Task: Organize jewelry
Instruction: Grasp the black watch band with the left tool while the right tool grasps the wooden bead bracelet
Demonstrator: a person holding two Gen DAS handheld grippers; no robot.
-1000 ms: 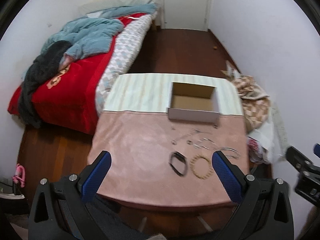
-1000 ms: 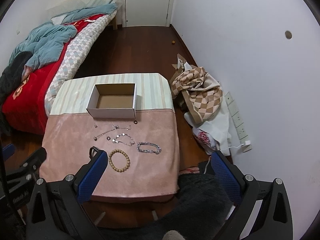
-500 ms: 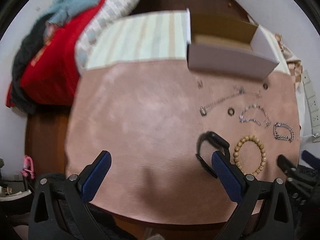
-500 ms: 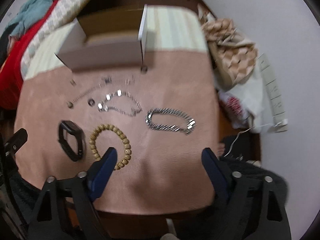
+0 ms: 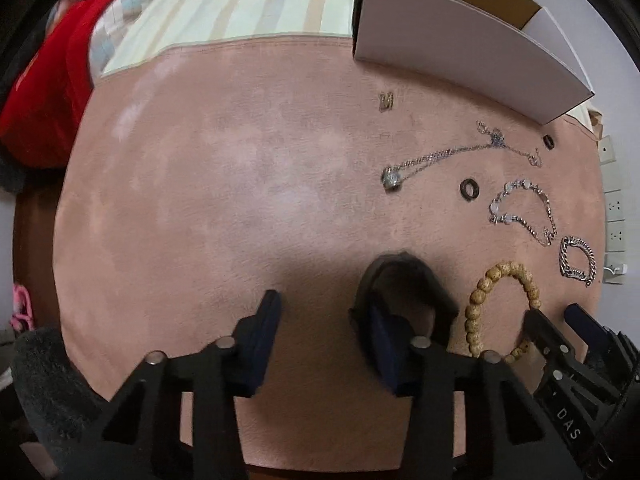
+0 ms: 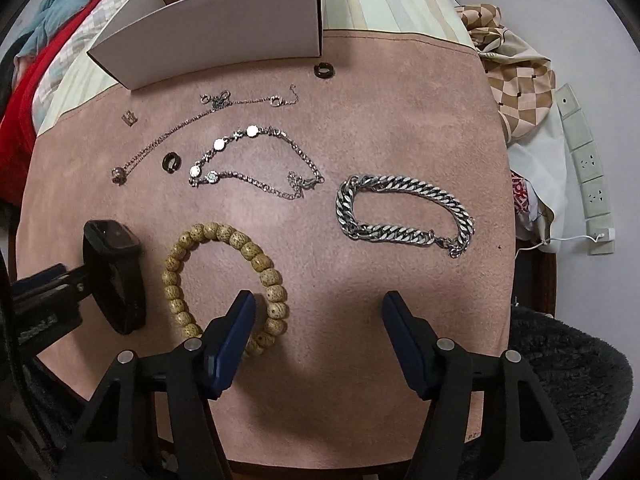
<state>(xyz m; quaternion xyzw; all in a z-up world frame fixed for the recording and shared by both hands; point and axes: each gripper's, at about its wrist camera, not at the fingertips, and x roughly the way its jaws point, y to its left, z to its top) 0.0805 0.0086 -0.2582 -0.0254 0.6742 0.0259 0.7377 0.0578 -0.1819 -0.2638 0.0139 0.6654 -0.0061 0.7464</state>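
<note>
Currently we lower both grippers onto the worktop [image 6: 400, 120], left gripper [image 5: 320, 316] jaws closing beside the black band [image 5: 404, 276], right gripper [image 6: 320, 320] jaws closing astride the bead bracelet [image 6: 224, 276], neither gripped, for boxing.

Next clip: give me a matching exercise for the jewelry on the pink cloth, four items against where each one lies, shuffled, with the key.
Items:
1. black band
2. wooden bead bracelet
3. heavy silver chain bracelet
4. cardboard box

Places:
A. far edge of the pink cloth, open side up
B. farthest toward the wall sockets, no gripper at it
C. one finger of the right gripper inside its loop
D. one finger of the left gripper inside its loop

Pairs: 1-D, 2-C, 3-B, 4-A
</note>
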